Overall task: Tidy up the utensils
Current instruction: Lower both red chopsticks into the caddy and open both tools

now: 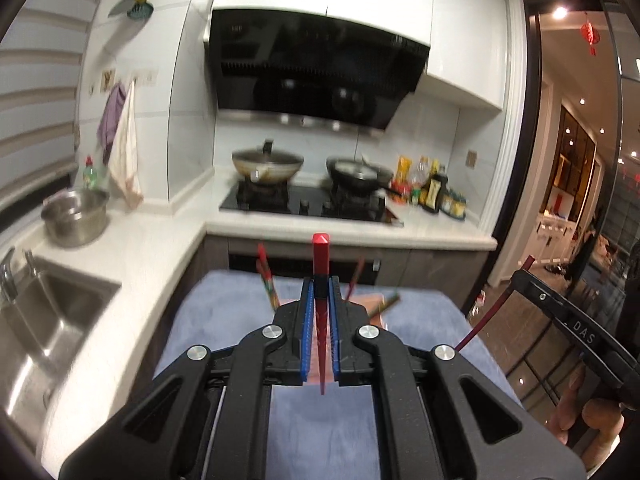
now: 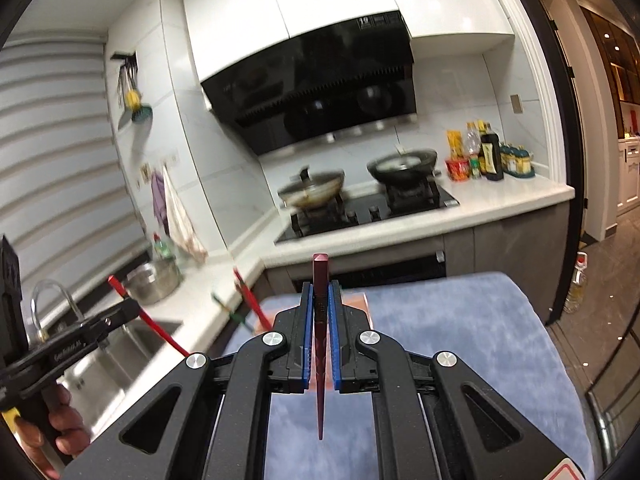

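My left gripper (image 1: 321, 280) is shut on a bright red chopstick (image 1: 321, 256) that stands upright between its blue pads. My right gripper (image 2: 321, 285) is shut on a dark red chopstick (image 2: 321, 272), also upright. Both are held above a blue cloth (image 1: 224, 312). Just beyond the fingers sits an orange-pink holder (image 2: 356, 300) with several chopsticks (image 1: 269, 284) leaning out of it, blurred. The right gripper (image 1: 528, 278) shows at the right edge of the left wrist view. The left gripper (image 2: 132, 307) shows at the left of the right wrist view, gripping its red chopstick (image 2: 160, 332).
A steel sink (image 1: 52, 320) and a steel pot (image 1: 76, 216) lie on the white counter to the left. Ahead is a black stove (image 1: 304, 204) with a wok (image 1: 267, 164) and a pan (image 1: 360, 176), with bottles (image 1: 432, 192) beside it. A doorway (image 1: 580, 160) opens on the right.
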